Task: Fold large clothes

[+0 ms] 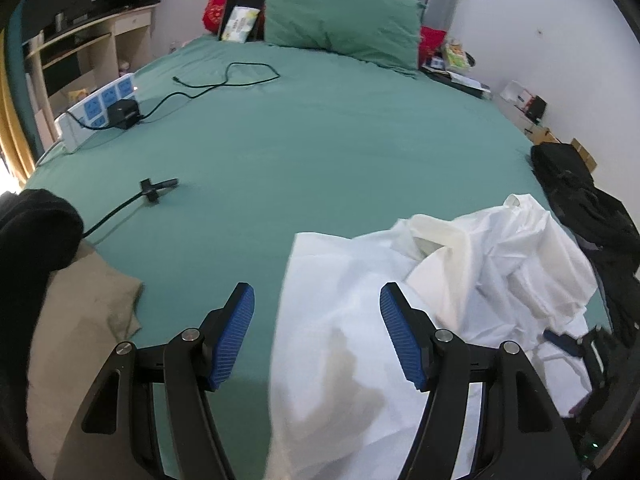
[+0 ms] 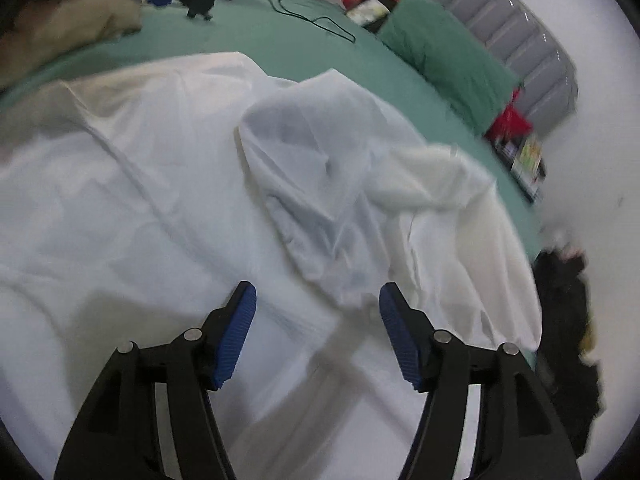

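A large white garment [image 1: 460, 280] lies crumpled on the green bed sheet [image 1: 300, 140], at the lower right of the left wrist view. It fills most of the right wrist view [image 2: 200, 200], with a folded sleeve or collar part [image 2: 312, 168] bunched in the middle. My left gripper [image 1: 316, 300] is open, hovering over the garment's left edge with nothing between its blue pads. My right gripper [image 2: 318, 300] is open above the white cloth, empty.
A beige cloth [image 1: 80, 320] lies at the left. A power strip [image 1: 100, 108], black cables [image 1: 224, 80] and a small black device [image 1: 154, 190] lie on the sheet. A green pillow [image 1: 344, 20] is at the headboard. Black clothes [image 1: 580, 200] sit at the right edge.
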`<state>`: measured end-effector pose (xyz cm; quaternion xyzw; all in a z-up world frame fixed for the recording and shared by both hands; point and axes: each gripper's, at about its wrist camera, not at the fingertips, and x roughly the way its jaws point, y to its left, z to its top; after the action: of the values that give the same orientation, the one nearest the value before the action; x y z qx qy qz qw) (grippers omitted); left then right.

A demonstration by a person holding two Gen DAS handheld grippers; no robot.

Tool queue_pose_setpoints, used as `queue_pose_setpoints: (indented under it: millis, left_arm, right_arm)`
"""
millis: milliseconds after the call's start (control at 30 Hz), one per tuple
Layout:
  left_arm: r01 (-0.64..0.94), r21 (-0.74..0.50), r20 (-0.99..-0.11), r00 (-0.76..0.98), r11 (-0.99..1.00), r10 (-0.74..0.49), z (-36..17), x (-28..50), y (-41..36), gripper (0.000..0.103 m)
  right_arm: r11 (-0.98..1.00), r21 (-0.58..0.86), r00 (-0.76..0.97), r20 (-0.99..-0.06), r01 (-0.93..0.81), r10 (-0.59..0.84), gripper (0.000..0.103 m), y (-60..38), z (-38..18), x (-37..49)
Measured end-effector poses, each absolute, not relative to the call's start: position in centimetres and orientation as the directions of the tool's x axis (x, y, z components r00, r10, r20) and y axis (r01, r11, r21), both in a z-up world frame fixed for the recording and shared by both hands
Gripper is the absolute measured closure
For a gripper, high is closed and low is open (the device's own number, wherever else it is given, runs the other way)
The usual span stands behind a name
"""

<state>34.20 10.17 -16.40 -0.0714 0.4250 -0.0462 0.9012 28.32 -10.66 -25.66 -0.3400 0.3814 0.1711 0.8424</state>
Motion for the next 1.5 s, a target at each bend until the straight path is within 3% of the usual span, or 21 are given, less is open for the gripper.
queue_pose_setpoints:
  millis: [167,300,433,633,667,700,733,1100,1267,1400,1500]
  left_arm:
    - [0.070,-0.166,-0.764,0.621,0.984,-0.173,-16.8,33.8,8.6,0.034]
    - [0.077,-0.161,-0.769,0.615,0.984,-0.174,-17.1,33.6,8.2,0.034]
    - [0.060,-0.163,-0.766,0.622,0.985,-0.164,-17.0,33.8,8.6,0.034]
    - [0.056,-0.164,-0.767,0.621,0.985,-0.163,-17.1,34.7,8.5,0.034]
    - [0.060,-0.165,-0.768,0.618,0.985,-0.166,-17.2,34.7,8.5,0.034]
    - [0.062,-0.164,-0.771,0.615,0.984,-0.167,-17.3,34.8,8.5,0.034]
    - [0.063,-0.163,-0.773,0.612,0.985,-0.167,-17.4,34.8,8.5,0.034]
    - [0.075,-0.168,-0.762,0.623,0.983,-0.178,-16.7,33.7,8.5,0.034]
    - [0.083,-0.167,-0.758,0.626,0.982,-0.182,-16.4,33.3,8.3,0.034]
    - [0.095,-0.169,-0.760,0.621,0.981,-0.191,-16.5,33.2,8.1,0.034]
    - [0.099,-0.170,-0.765,0.614,0.980,-0.195,-16.7,33.4,8.1,0.034]
  right_arm:
    - [0.796,-0.286,0.583,-0.807,-0.533,0.099,0.039,-13.8,-24.0,26.9]
    - [0.837,-0.280,0.692,-0.705,-0.470,0.153,0.039,-14.8,-20.0,26.6]
    - [0.834,-0.325,0.756,-0.636,-0.447,0.157,0.039,-13.8,-17.5,32.4]
    - [0.855,-0.244,0.644,-0.754,-0.457,0.130,0.041,-13.2,-20.7,40.0]
    - [0.858,-0.232,0.625,-0.770,-0.458,0.126,0.062,-13.4,-21.4,40.6]
    - [0.855,-0.230,0.612,-0.782,-0.465,0.122,0.098,-13.7,-21.6,40.7]
    - [0.848,-0.245,0.593,-0.799,-0.471,0.098,0.102,-13.7,-22.2,40.5]
    - [0.799,-0.258,0.591,-0.794,-0.542,0.145,0.102,-14.6,-20.2,30.7]
    - [0.782,-0.098,0.433,-0.871,-0.616,0.233,0.102,-14.4,-22.4,29.1]
    - [0.781,-0.009,0.360,-0.891,-0.624,0.277,0.101,-14.6,-24.2,28.5]
    - [0.799,0.032,0.382,-0.866,-0.600,0.322,0.096,-15.5,-22.7,28.5]
